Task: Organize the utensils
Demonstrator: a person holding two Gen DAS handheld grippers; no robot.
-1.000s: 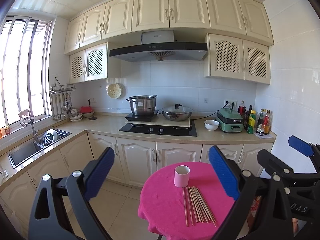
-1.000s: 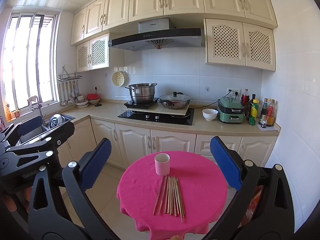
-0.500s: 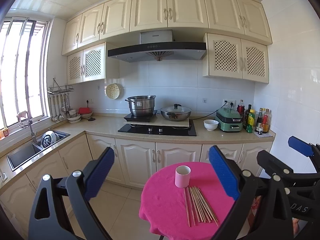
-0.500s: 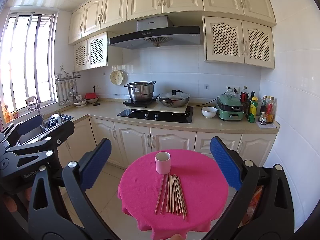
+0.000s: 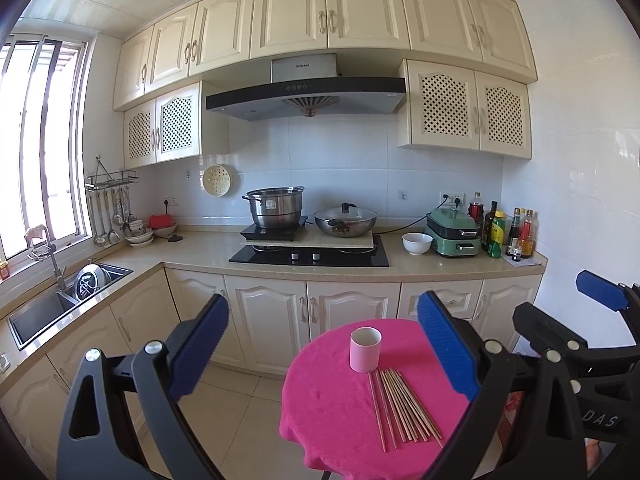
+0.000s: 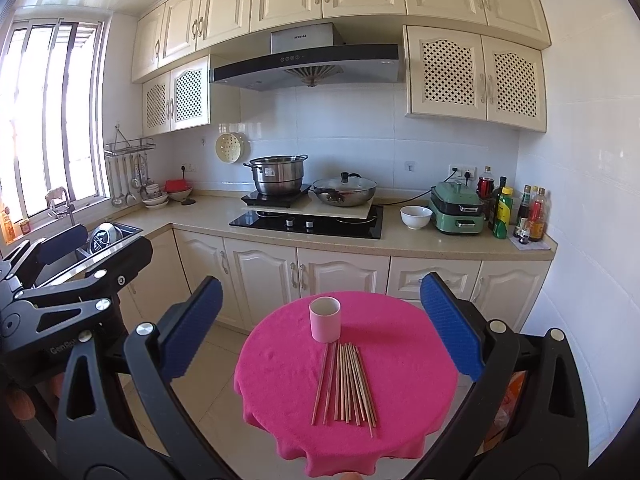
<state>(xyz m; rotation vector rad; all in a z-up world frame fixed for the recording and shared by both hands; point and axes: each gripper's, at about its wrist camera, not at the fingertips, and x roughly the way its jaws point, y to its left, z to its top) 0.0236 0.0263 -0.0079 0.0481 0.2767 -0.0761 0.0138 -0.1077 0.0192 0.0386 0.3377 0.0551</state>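
A small round table with a pink cloth (image 5: 332, 400) (image 6: 404, 380) stands ahead of me. On it stands an upright pink cup (image 5: 365, 349) (image 6: 325, 319), open at the top. Several wooden chopsticks (image 5: 404, 406) (image 6: 347, 386) lie side by side in front of the cup. My left gripper (image 5: 322, 346) is open and empty, held back from the table. My right gripper (image 6: 320, 324) is open and empty too, also back from the table. Each gripper shows at the edge of the other's view, the right one (image 5: 600, 292) and the left one (image 6: 64, 240).
Behind the table runs a kitchen counter (image 6: 400, 240) with a hob, a steel pot (image 6: 278, 174), a lidded wok (image 6: 344, 190), a white bowl (image 6: 416, 216), a green cooker (image 6: 458, 208) and bottles (image 6: 516, 210). A sink (image 5: 52, 304) lies at the left. Tiled floor (image 5: 240, 412) surrounds the table.
Both views have drifted slightly: the table, cup and chopsticks sit a little higher and further right in frame. Both grippers stay open. Nothing on the table has moved.
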